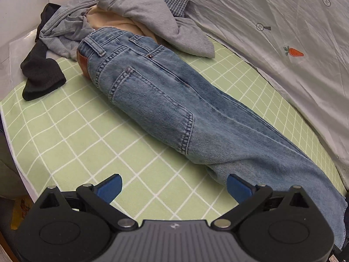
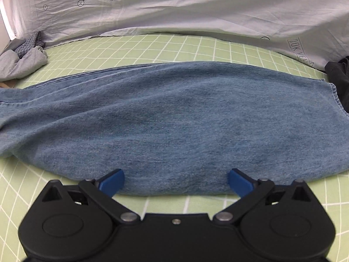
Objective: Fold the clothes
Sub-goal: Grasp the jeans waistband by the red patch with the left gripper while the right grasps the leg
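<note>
- At the far left of the left wrist view, a dark knitted garment [image 1: 41, 76] lies crumpled on the edge of the green grid-patterned mat [image 1: 87, 135].
- Just beside it, toward the back, sits a heap of clothes: a grey sweatshirt [image 1: 144, 15] draped over something cream-coloured [image 1: 113, 24], with a scrap of checked fabric [image 1: 176, 4] poking out behind.
- The jeans [image 1: 165, 107] stretch along the mat from that heap, waistband touching the pile, back pocket and brown leather patch [image 1: 82, 62] facing up, the legs laid one on top of the other and running toward the right.
- The left gripper [image 1: 173, 187] hangs low over the mat with its blue fingers [image 1: 110, 187] spread wide and nothing between them; the right-hand finger sits right at the edge of the denim near the crotch.
- Beyond the jeans, a pale sheet printed with carrots [image 1: 283, 43] lies bunched along the far side of the mat.
- In the right wrist view, the jeans' legs [image 2: 174, 126] lie flat across the mat [image 2: 174, 45], the hem off to the right near a dark cloth [image 2: 340, 80].
- The right gripper [image 2: 176, 182] is at the near edge of the denim, blue fingers [image 2: 113, 182] wide apart and gripping nothing, both tips over the fabric's border.
</note>
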The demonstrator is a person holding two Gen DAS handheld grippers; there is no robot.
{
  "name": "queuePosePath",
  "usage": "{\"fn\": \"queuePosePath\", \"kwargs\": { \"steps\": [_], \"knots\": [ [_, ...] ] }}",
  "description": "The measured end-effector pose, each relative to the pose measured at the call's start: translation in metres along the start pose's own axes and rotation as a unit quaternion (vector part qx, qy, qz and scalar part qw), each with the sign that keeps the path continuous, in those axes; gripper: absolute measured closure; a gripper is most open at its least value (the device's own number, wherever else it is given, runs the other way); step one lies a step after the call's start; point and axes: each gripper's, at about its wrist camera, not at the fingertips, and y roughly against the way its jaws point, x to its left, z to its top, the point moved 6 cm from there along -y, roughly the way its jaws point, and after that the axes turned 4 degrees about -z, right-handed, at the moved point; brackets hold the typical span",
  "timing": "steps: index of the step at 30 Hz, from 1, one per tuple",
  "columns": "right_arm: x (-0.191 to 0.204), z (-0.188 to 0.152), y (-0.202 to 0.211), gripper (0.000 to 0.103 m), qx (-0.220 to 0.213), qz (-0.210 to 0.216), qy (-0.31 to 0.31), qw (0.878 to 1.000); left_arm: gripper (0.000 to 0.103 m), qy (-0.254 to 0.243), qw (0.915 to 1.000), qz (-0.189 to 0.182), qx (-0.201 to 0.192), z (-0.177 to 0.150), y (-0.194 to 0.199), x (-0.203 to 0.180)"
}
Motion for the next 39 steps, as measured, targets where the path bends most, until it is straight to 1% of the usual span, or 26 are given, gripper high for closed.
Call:
{"fn": "queuePosePath", "kwargs": {
  "steps": [2, 4, 6, 8, 9, 10, 12, 13, 14, 16, 17, 20, 21, 22, 24, 25, 26, 27, 29, 30, 31, 32, 33, 36, 37, 39],
  "knots": [
    [0.016, 0.005, 0.004, 0.0, -0.003, 0.001, -0.007, 1.0, 0.002, 0.004, 1.0, -0.002, -0.007, 0.016, -0.001, 0.017],
    [0.031, 0.01, 0.009, 0.0, -0.006, 0.003, -0.014, 1.0, 0.003, 0.013, 0.9999, 0.0, -0.002, 0.034, -0.011, 0.035],
    [0.048, 0.015, 0.012, 0.0, -0.009, 0.0, -0.025, 1.0, 0.007, 0.034, 0.9994, -0.008, -0.007, 0.053, -0.02, 0.05],
    [0.062, 0.02, 0.013, 0.0, -0.016, -0.011, -0.038, 0.999, 0.009, 0.048, 0.9984, -0.025, -0.011, 0.075, -0.029, 0.064],
    [0.063, 0.021, 0.013, 0.0, -0.014, -0.021, -0.052, 0.998, 0.012, 0.055, 0.9979, -0.032, -0.012, 0.086, -0.035, 0.071],
    [0.063, 0.021, 0.013, 0.0, -0.013, -0.031, -0.067, 0.997, 0.014, 0.061, 0.9975, -0.035, -0.009, 0.095, -0.042, 0.078],
    [0.065, 0.021, 0.013, 0.0, -0.01, -0.05, -0.097, 0.994, 0.021, 0.078, 0.9963, -0.036, 0.002, 0.111, -0.058, 0.093],
    [0.065, 0.021, 0.013, 0.0, -0.008, -0.06, -0.112, 0.992, 0.022, 0.091, 0.9949, -0.042, 0.009, 0.116, -0.066, 0.099],
    [0.066, 0.021, 0.013, 0.0, -0.007, -0.07, -0.127, 0.989, 0.027, 0.104, 0.9933, -0.047, 0.016, 0.121, -0.073, 0.105],
    [0.062, 0.014, 0.017, 0.0, 0.0, -0.09, -0.15, 0.985, 0.052, 0.128, 0.9897, -0.058, 0.029, 0.132, -0.087, 0.116],
    [0.061, 0.01, 0.019, 0.0, 0.004, -0.102, -0.153, 0.983, 0.067, 0.116, 0.9911, -0.057, 0.032, 0.136, -0.087, 0.111],
    [0.058, -0.002, 0.024, 0.0, 0.018, -0.132, -0.162, 0.978, 0.075, 0.081, 0.9945, -0.055, 0.039, 0.15, -0.087, 0.095],
    [0.056, -0.005, 0.026, 0.0, 0.021, -0.134, -0.17, 0.976, 0.078, 0.059, 0.9962, -0.059, 0.026, 0.156, -0.082, 0.084],
    [0.056, -0.007, 0.027, 0.0, 0.022, -0.134, -0.181, 0.974, 0.079, 0.042, 0.9968, -0.067, 0.012, 0.165, -0.078, 0.073],
    [0.055, -0.012, 0.029, 0.0, 0.025, -0.126, -0.207, 0.97, 0.079, 0.033, 0.9956, -0.086, -0.014, 0.186, -0.072, 0.055],
    [0.054, -0.014, 0.03, 0.0, 0.025, -0.108, -0.232, 0.967, 0.079, 0.028, 0.995, -0.092, -0.025, 0.194, -0.073, 0.047],
    [0.054, -0.018, 0.031, 0.0, 0.022, -0.085, -0.264, 0.96, 0.078, 0.022, 0.9944, -0.097, -0.036, 0.202, -0.073, 0.039],
    [0.054, -0.022, 0.03, 0.0, 0.021, -0.06, -0.298, 0.953, 0.072, -0.013, 0.9952, -0.086, -0.046, 0.203, -0.076, 0.03],
    [0.053, -0.029, 0.028, 0.0, 0.018, -0.009, -0.363, 0.932, 0.071, -0.08, 0.9927, -0.064, -0.064, 0.205, -0.083, 0.014],
    [0.053, -0.034, 0.027, 0.0, 0.017, 0.014, -0.393, 0.919, 0.07, -0.093, 0.9924, -0.054, -0.059, 0.201, -0.083, 0.012],
    [0.054, -0.036, 0.025, 0.0, 0.014, 0.043, -0.421, 0.906, 0.067, -0.092, 0.9928, -0.054, -0.054, 0.196, -0.082, 0.013],
    [0.055, -0.039, 0.024, 0.0, 0.011, 0.072, -0.448, 0.891, 0.062, -0.09, 0.9932, -0.055, -0.049, 0.191, -0.081, 0.016],
    [0.057, -0.039, 0.022, 0.0, 0.009, 0.083, -0.456, 0.886, 0.057, -0.076, 0.9948, -0.055, -0.039, 0.184, -0.082, 0.025],
    [0.073, -0.035, 0.012, 0.0, 0.023, 0.102, -0.447, 0.888, 0.056, -0.035, 0.9979, -0.054, -0.006, 0.166, -0.086, 0.051],
    [0.077, -0.032, 0.01, 0.001, 0.019, 0.098, -0.44, 0.892, 0.056, -0.021, 0.9983, -0.053, 0.004, 0.161, -0.086, 0.06],
    [0.088, -0.023, 0.006, 0.0, 0.028, 0.091, -0.414, 0.905, 0.056, 0.007, 0.9983, -0.052, 0.024, 0.15, -0.086, 0.078]
  ]
}}
